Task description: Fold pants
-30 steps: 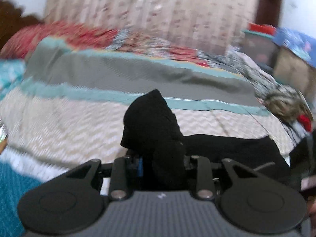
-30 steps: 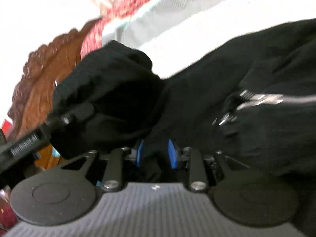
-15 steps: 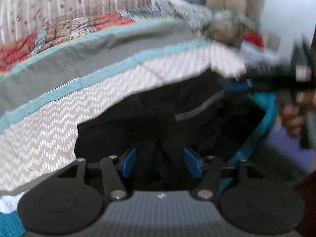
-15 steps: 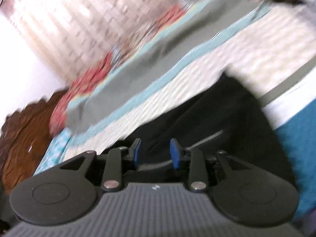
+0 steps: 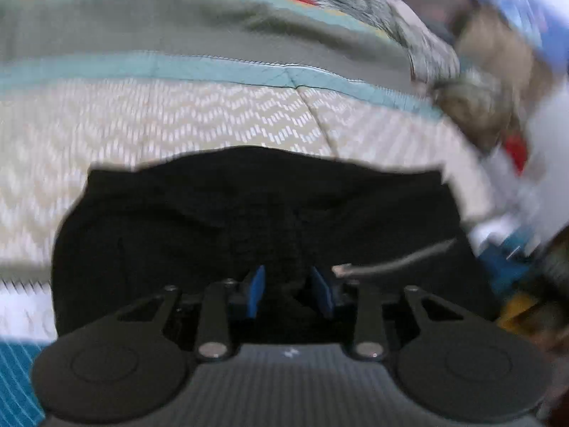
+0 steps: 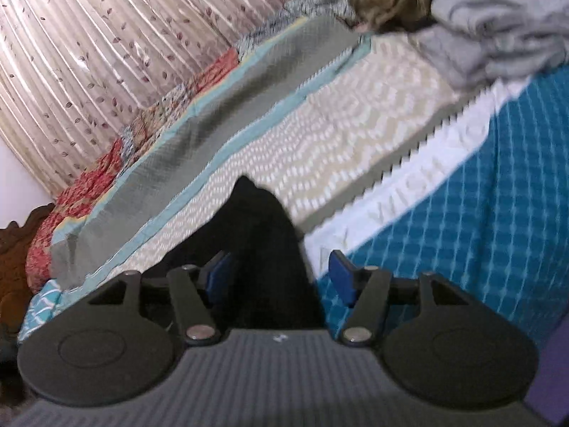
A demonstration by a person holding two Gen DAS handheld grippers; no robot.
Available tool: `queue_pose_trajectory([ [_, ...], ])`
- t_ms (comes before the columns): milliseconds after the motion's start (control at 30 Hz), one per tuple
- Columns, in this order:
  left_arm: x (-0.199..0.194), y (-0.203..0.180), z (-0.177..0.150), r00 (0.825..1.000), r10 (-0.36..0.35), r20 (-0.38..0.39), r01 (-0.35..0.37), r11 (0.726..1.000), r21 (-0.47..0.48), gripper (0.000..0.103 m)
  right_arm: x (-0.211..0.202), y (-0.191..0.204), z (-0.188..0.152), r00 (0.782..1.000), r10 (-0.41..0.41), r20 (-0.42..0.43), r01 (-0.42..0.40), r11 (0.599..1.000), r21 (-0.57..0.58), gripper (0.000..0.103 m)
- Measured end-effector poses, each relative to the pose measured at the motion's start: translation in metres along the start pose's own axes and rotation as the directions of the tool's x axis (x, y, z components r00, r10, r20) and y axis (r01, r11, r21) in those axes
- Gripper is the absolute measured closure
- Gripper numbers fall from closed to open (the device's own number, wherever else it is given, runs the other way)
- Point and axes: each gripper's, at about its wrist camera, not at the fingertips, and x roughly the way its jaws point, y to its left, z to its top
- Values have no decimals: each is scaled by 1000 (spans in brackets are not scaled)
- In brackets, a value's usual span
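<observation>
Black fabric pants (image 5: 249,213) lie bunched in a wide, flattish stack on the bed's patterned quilt (image 5: 177,121), near the near edge, just where a fold can be pressed down. Left tongs (image 5: 290,290): blue pads (image 5: 256,290) a little apart with a dark ridge of the pants between them; looks like a pinch, but blur and black-on-black mean I cannot tell if they actually clamp. Likely kept there to pin or guide the top layer. A grey metal zipper line (image 5: 394,261) runs off to the right of the pads.

Right tongs (image 6: 281,279): pads clearly spread, a peak of the pants (image 6: 263,242) standing between them, right pad not touching cloth; reads as let go or about to regrip. Blue checked bedsheet (image 6: 480,231) lies to the right, heap of grey clothes (image 6: 498,25) far right.

Hidden: both tong bodies cover the near edge of the pants; waistband and leg ends can't be made out, so fold count is a guess, probably mid-way.
</observation>
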Motion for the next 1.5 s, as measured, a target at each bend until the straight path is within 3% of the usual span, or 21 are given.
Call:
queue_pose_trajectory([
  [133, 2, -30, 6, 993, 119, -24, -114, 980, 163, 69, 3, 7, -10, 997, 14, -70, -15, 1000, -13, 47],
  [167, -1, -33, 10, 990, 133, -42, -123, 975, 182, 68, 3, 13, -14, 996, 16, -83, -18, 1000, -22, 72],
  [200, -7, -35, 13, 989, 134, -58, -121, 976, 183, 66, 2, 19, -15, 996, 3, -86, -7, 999, -50, 81],
  [267, -25, -35, 27, 996, 79, -50, -72, 988, 136, 65, -6, 32, -12, 997, 19, -74, -24, 997, -70, 84],
  [433, -75, -45, 69, 994, -85, 67, 82, 996, 45, 31, -38, 94, 1, 982, 188, -33, -191, 960, -203, 85],
  [500, -74, -55, 82, 990, -140, 27, 138, 988, 63, 18, -40, 126, -4, 976, 211, -50, -216, 928, -303, 85],
  [667, -43, -74, 108, 984, -125, -129, 138, 985, 105, 18, -33, 179, -29, 975, 198, -98, -220, 837, -501, 85],
  [700, -36, -73, 108, 979, -122, -162, 139, 986, 94, 25, -32, 187, -33, 974, 198, -109, -226, 822, -522, 85],
  [733, -31, -71, 107, 975, -121, -184, 139, 986, 87, 54, -32, 191, -35, 972, 203, -114, -233, 811, -537, 85],
  [800, -26, -65, 103, 977, -91, -195, 109, 991, 83, 87, -34, 203, -39, 970, 212, -117, -240, 787, -568, 85],
  [833, -31, -57, 102, 980, -95, -177, 108, 992, 64, 89, -36, 208, -41, 972, 207, -112, -233, 777, -585, 85],
  [933, -54, -22, 102, 982, -152, -115, 151, 988, -11, 91, -42, 210, -43, 959, 255, -121, -276, 754, -596, 75],
  [1000, -67, 0, 101, 983, -157, -92, 153, 987, -49, 91, -45, 207, -46, 943, 298, -148, -327, 745, -581, 52],
  [1067, -77, 21, 98, 985, -155, -82, 148, 985, -86, 91, -41, 206, -56, 946, 285, -154, -318, 737, -596, 56],
  [1100, -79, 30, 96, 984, -159, -80, 150, 983, -106, 91, -38, 207, -61, 947, 266, -178, -318, 727, -609, 83],
  [1133, -81, 39, 93, 983, -167, -76, 157, 980, -125, 91, -34, 211, -64, 943, 255, -214, -333, 725, -603, 92],
  [1200, -84, 57, 85, 983, -172, -64, 160, 974, -158, 91, -34, 222, -70, 918, 287, -274, -396, 706, -587, 92],
  [1300, -86, 80, 69, 986, -162, -44, 150, 969, -198, 91, -33, 244, -81, 906, 290, -307, -423, 622, -659, 92],
  [1367, -85, 96, 56, 988, -151, -35, 139, 963, -231, 90, -26, 250, -89, 893, 284, -350, -450, 596, -665, 92],
  [1433, -76, 110, 38, 994, -100, -44, 87, 965, -246, 86, -9, 251, -92, 867, 272, -417, -491, 606, -626, 88],
  [1500, -54, 123, 17, 995, -28, -92, 3, 965, -264, 78, 13, 246, -100, 821, 253, -512, -537, 646, -542, 79],
])
